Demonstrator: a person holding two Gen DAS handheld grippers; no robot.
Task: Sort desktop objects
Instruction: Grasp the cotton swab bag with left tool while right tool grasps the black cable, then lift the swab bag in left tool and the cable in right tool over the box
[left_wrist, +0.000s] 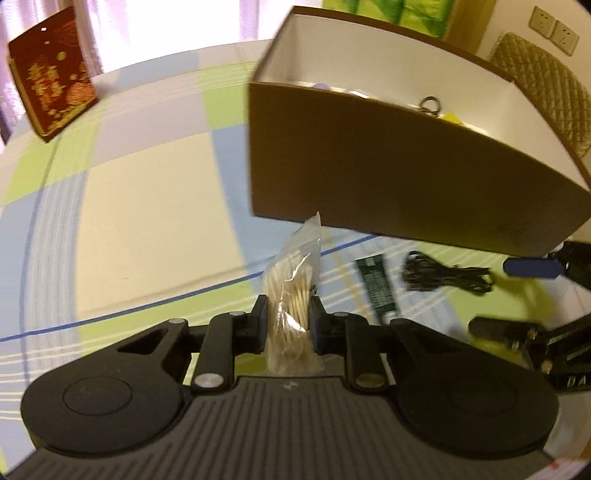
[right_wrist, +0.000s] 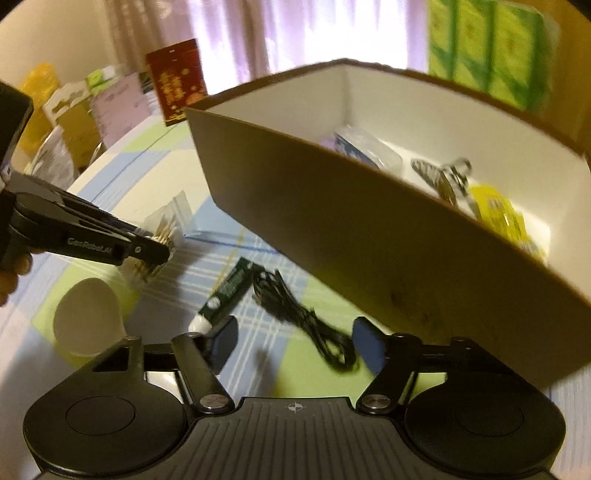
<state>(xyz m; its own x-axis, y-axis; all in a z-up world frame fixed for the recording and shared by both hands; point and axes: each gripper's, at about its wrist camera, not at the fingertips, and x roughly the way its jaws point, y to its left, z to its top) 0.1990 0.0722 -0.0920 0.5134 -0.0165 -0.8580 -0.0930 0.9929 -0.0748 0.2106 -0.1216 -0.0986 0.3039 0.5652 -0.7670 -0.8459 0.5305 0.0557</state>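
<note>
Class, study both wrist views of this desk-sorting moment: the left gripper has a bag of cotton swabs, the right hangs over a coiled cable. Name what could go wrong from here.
1. The left gripper pinches only the soft bag of cotton swabs; the thin plastic might slip out.
2. The brown box has a tall wall, which the dangling bag could snag on.
3. The right gripper is open over the black cable, beside the green tube; it may catch both.

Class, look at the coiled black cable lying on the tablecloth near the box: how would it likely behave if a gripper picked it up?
The black cable looks thin and loosely bundled, so it would probably droop and partly uncoil. It seems light. Pinched by one strand, loops might dangle and snag the brown box rim.
</note>
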